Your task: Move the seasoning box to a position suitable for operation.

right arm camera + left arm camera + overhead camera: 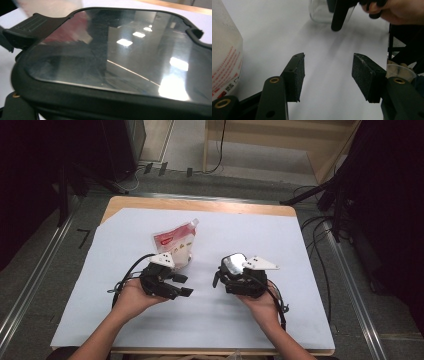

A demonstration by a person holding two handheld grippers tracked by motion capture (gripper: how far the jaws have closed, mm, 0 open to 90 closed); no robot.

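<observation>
Item: glass-topped lid, dark rubbery rim with a latch tab at each end, glossy pane throwing back ceiling lights; carried in the right gripper above the middle of the white table cover, right of centre in the high view, tilted toward the camera. How the right jaws stand on it cannot be told: the lid hides them in the right gripper view, though it plainly travels with that gripper. Companion item: clear container, seen in the left gripper view on the cover just under the right gripper; whether it is touched cannot be told. Adjacent: spouted refill pouch, white with red print, standing upright just behind the left gripper, apart from it. Left gripper: jaws roughly half open, nothing between the pads, held low over bare cover. Status, by judgement: lid is off and in hand; pouch not yet picked up; filling, if intended, and re-lidding remain outstanding.
</observation>
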